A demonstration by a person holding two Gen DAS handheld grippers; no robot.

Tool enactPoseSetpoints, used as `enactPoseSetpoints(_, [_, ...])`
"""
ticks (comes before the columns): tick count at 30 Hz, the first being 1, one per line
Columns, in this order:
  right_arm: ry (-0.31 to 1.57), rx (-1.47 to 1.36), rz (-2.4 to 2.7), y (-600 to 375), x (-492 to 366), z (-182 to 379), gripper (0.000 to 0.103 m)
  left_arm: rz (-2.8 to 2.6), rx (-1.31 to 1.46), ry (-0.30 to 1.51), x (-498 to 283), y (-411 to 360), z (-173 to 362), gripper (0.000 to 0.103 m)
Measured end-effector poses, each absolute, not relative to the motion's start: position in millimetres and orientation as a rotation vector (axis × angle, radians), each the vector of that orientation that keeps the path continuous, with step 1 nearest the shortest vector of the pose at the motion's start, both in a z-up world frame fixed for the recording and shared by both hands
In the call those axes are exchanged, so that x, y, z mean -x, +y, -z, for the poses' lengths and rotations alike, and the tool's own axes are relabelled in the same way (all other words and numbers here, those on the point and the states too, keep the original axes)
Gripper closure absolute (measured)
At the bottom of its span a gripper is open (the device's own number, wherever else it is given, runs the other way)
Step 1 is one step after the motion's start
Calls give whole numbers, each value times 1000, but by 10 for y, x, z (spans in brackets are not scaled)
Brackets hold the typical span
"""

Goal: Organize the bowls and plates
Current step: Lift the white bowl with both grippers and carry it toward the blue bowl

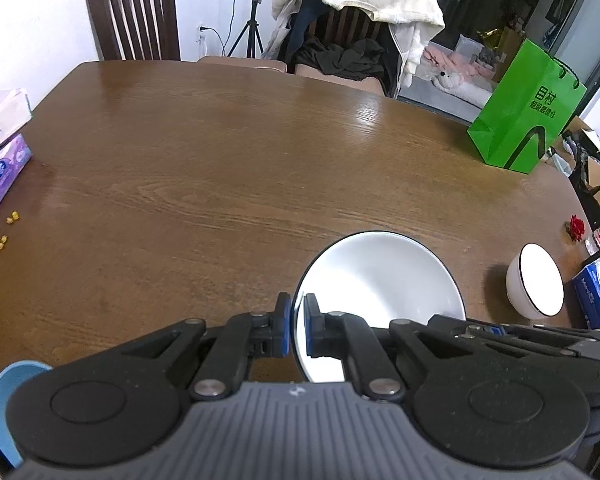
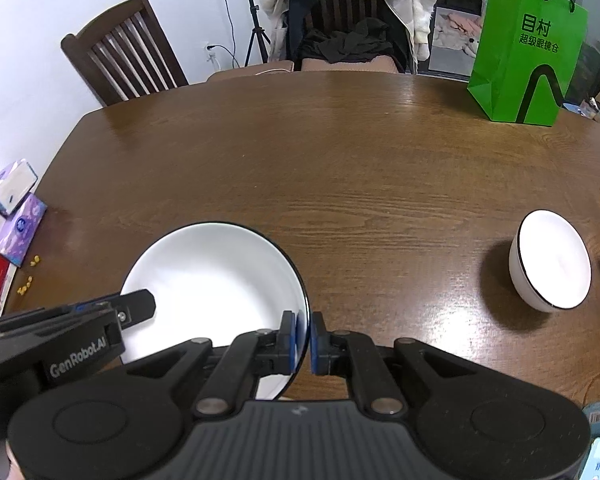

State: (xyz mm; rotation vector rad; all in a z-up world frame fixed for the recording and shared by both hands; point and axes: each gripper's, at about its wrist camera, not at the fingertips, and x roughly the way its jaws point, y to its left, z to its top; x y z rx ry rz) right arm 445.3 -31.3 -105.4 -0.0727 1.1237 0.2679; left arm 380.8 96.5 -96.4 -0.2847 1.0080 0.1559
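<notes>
White plate [image 2: 212, 276] carried above the desk [image 2: 340, 168], left claw [image 1: 296, 326] clenched on its left rim, right claw [image 2: 305, 342] clenched on its right rim. White bowl [image 2: 552, 260] stands well apart, on the right claw's side.

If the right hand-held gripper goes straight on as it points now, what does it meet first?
Probably bare table. The right hand-held gripper, clamped on the white plate, points at open wood; the small bowl sits off to the right.

Glossy brown wooden table [image 1: 204, 168], slatted dark chair [image 1: 134, 12] against white wall [image 1: 28, 20], clothes-draped chair [image 2: 352, 12] beyond.
</notes>
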Motion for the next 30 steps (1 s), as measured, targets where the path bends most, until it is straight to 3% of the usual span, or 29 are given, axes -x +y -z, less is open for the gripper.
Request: enactPoseSetpoints(30, [1089, 126, -361, -93, -3618, 879, 96, -252, 336, 951, -2848, 1125, 798, 96])
